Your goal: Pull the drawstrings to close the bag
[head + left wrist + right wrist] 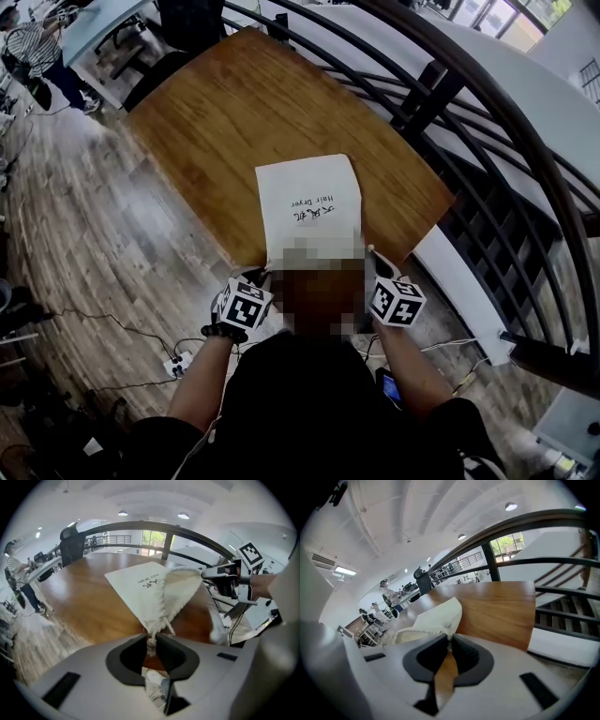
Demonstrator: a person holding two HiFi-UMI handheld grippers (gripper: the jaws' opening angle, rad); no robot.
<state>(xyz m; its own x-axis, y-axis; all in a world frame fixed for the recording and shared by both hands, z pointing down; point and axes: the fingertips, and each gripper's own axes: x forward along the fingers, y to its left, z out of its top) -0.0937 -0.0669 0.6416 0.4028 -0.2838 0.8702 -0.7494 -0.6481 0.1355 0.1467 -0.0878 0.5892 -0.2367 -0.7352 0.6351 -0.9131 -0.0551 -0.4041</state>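
A white cloth drawstring bag (309, 200) with dark print lies flat on the wooden table (216, 112), its mouth toward me. In the left gripper view the bag's mouth (161, 595) is gathered into a bunch, and my left gripper (151, 641) is shut on the white drawstring there. My right gripper (449, 641) is shut on the drawstring at the mouth's other side (440, 618); it also shows in the left gripper view as the right gripper (220, 573). In the head view the left gripper (246, 302) and right gripper (394, 298) sit at the table's near edge, the bag's mouth hidden by a mosaic patch.
A dark curved railing (487, 103) runs along the table's far and right sides, with a stairwell beyond. Wood-plank floor (84, 244) lies to the left, with cables and a power strip (176, 364). People and desks stand at the far left (37, 47).
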